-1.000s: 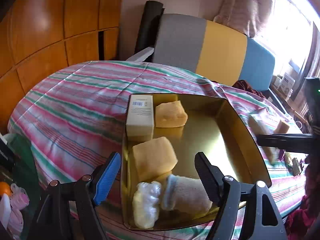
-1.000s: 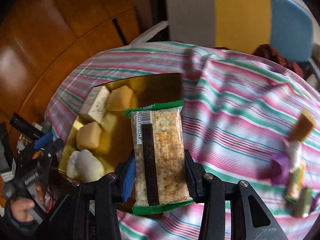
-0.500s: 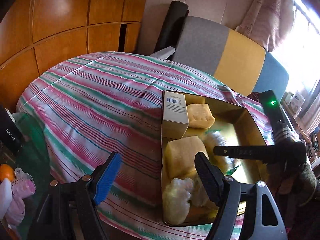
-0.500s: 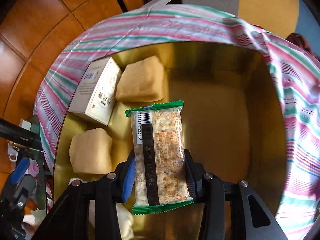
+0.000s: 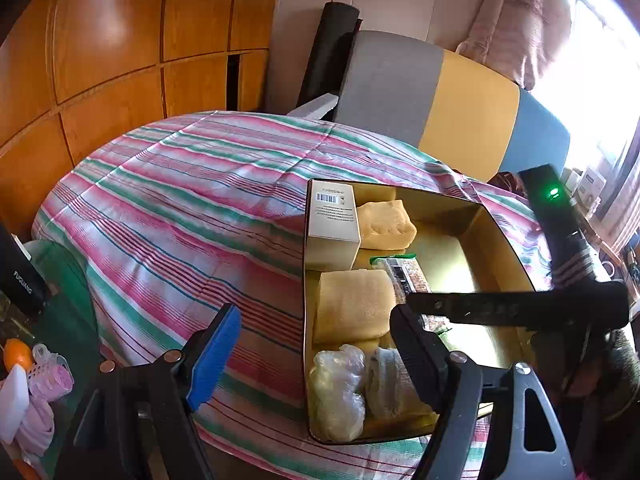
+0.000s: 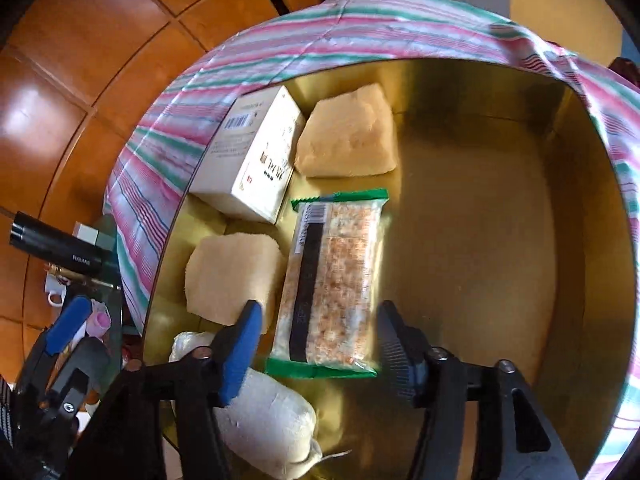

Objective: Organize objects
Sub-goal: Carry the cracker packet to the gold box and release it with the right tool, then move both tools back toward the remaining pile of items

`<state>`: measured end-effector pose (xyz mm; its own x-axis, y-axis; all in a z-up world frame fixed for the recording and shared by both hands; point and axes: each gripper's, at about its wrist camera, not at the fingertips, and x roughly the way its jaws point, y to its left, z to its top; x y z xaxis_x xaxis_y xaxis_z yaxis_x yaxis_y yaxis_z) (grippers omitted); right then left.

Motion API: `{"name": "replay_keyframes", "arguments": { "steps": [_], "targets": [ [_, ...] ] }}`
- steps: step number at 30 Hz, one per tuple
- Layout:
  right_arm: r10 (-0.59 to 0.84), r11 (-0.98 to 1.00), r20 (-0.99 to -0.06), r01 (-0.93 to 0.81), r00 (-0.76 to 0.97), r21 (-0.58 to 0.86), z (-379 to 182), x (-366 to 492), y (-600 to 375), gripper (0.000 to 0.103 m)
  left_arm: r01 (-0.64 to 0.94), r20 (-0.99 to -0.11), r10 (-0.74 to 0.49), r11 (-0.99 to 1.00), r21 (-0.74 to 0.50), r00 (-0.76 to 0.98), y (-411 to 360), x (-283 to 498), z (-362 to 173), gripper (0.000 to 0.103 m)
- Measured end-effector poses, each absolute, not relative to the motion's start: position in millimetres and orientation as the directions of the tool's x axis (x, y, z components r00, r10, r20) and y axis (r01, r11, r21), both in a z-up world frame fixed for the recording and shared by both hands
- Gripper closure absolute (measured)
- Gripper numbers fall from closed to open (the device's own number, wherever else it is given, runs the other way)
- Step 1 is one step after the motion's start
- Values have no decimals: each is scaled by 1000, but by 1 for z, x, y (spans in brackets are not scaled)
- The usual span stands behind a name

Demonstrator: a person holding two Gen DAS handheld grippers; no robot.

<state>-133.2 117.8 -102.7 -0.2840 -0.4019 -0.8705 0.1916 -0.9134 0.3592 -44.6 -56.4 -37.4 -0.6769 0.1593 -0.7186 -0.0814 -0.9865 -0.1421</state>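
Note:
A green-edged cracker packet [image 6: 332, 280] lies flat on the floor of the gold tray [image 6: 480, 240], beside two yellow sponges [image 6: 348, 136] [image 6: 232, 280] and a white box [image 6: 256, 160]. My right gripper [image 6: 318, 316] straddles the packet's near end; its jaws are opening and the pads stand clear of the wrapper. In the left wrist view the cracker packet [image 5: 404, 276] shows in the gold tray [image 5: 504, 248] under the right gripper's black fingers [image 5: 480, 308]. My left gripper [image 5: 316, 316] hangs open over the tray's near left edge, holding nothing.
Plastic-wrapped bundles [image 5: 336, 388] fill the tray's near corner. The tray sits on a striped cloth [image 5: 192, 208]. A grey, yellow and blue chair back [image 5: 432, 96] stands behind, wood panelling [image 5: 100, 40] to the left. A black cylinder [image 6: 56, 248] and small clutter lie left of the table.
My right gripper came down into the tray with the cracker packet, then spread its jaws and let the packet rest on the tray floor. The left gripper barely moved.

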Motion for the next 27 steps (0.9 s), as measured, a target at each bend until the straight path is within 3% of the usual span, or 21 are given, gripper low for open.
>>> {"name": "replay_keyframes", "arguments": {
  "steps": [5,12,22,27],
  "targets": [
    [-371,-928,-853,177,-367,328,-79,-120,139,17,-97,-713,165,-986,-135,-682,-51,-40,-34,25],
    [-321,-947,-813,136,-487,292,-50,-96,184,1,-122,-718,175,-984,-126,-674,-39,-34,-33,25],
    [-172,-980,-781,23,-600,198,-23,-55,267,0,-197,-721,207,-975,-100,-661,-9,-26,-28,25],
    [-68,-980,-781,-105,-621,169,-15,-34,336,0,-272,-713,279,-954,-127,-643,13,-23,-22,25]
  ]
}}
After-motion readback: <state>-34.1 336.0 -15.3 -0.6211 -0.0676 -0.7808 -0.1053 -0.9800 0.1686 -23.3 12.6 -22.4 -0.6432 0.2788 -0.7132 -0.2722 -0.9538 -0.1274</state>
